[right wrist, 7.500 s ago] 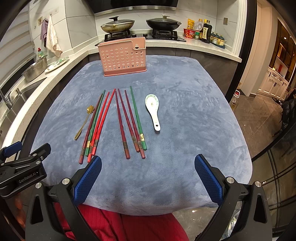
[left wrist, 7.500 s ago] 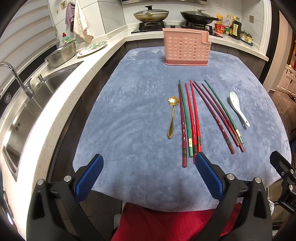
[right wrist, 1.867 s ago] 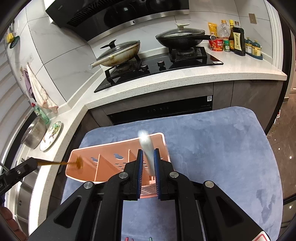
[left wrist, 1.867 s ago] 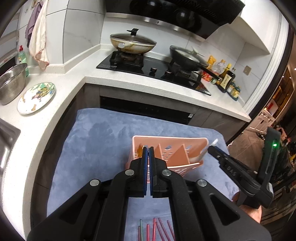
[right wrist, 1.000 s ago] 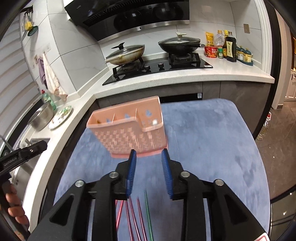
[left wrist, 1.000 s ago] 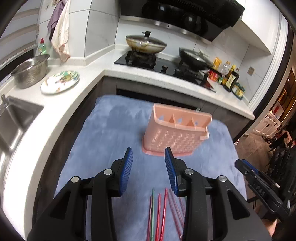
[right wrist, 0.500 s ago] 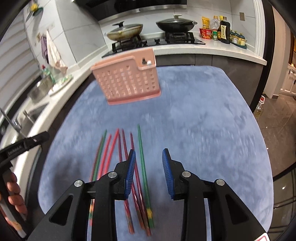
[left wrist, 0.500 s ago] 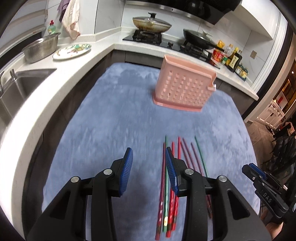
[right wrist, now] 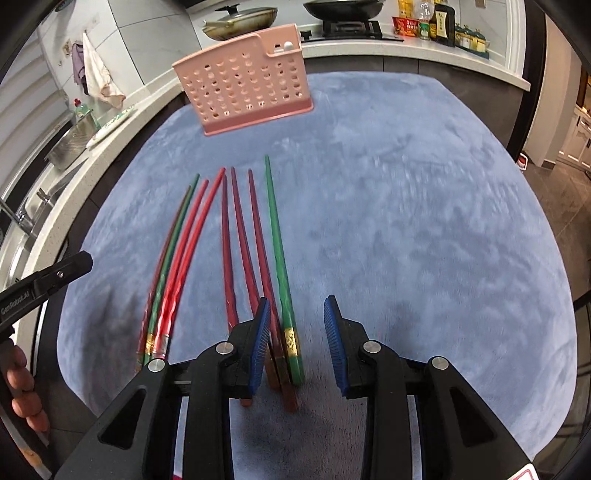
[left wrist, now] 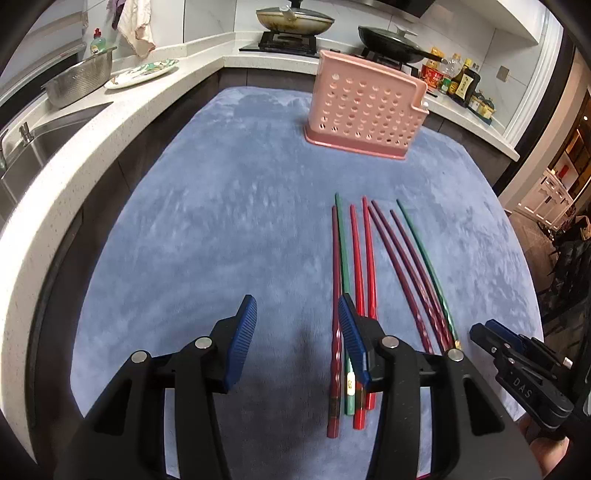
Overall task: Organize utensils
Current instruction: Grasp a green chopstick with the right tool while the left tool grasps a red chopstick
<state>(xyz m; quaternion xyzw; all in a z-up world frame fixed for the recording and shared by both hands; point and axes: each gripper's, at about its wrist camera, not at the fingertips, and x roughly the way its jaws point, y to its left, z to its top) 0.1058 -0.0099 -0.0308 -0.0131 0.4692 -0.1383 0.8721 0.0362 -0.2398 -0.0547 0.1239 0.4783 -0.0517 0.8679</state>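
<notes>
Hovering both tools, left tool (left wrist: pixel 295 332) jaws just widening & right tool (right wrist: pixel 295 332) narrow-gapped, empty, over 8 chopsticks (right wrist: pixel 236 258) for moving to pink rack (left wrist: pixel 365 110).

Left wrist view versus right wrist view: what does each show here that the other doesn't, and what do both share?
Only the left wrist view shows the left gripper from behind, jaws open and just widened, empty, the group of four chopsticks running under its right pad; the right gripper enters at the lower right.

Only the right wrist view shows the right gripper from behind, open and empty, with the green chopstick running between its pads.

Both share the pink holder, the blue cloth, the colander and the stove pans.
</notes>
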